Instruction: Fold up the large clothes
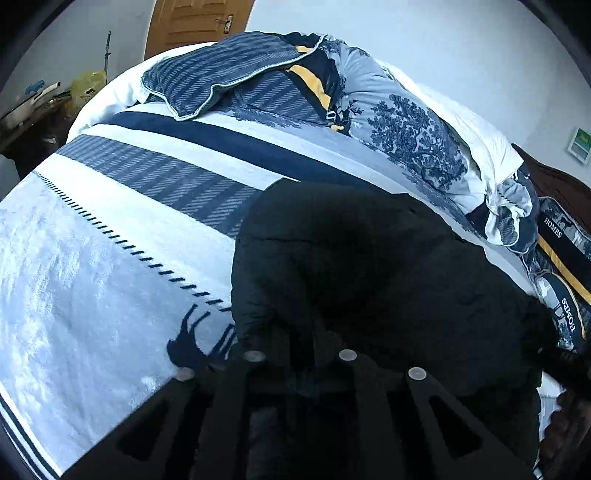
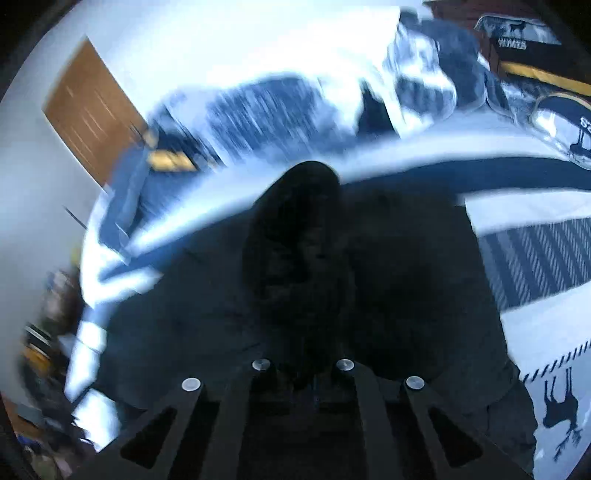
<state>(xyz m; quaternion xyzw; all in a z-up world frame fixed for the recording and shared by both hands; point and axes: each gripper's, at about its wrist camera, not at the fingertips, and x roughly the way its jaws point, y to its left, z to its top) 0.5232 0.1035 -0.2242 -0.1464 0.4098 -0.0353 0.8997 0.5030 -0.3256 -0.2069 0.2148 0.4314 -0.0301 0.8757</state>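
A large black padded jacket [image 1: 369, 273] lies on the blue and white bed cover [image 1: 110, 258]. My left gripper [image 1: 301, 332] is at the jacket's near edge, its jaws close together with black fabric bunched between them. In the right wrist view the same jacket [image 2: 406, 277] fills the middle. My right gripper [image 2: 303, 325] is shut on a raised fold of it [image 2: 295, 229] that stands up between the fingers. The right wrist view is blurred by motion. The fingertips are dark against the dark cloth and hard to see.
A rumpled blue patterned duvet [image 1: 406, 122] and a striped pillow [image 1: 221, 70] lie at the far side of the bed. Printed cushions [image 1: 561, 266] are at the right. A wooden door [image 1: 195, 22] and a cluttered side table [image 1: 33, 107] stand beyond the bed.
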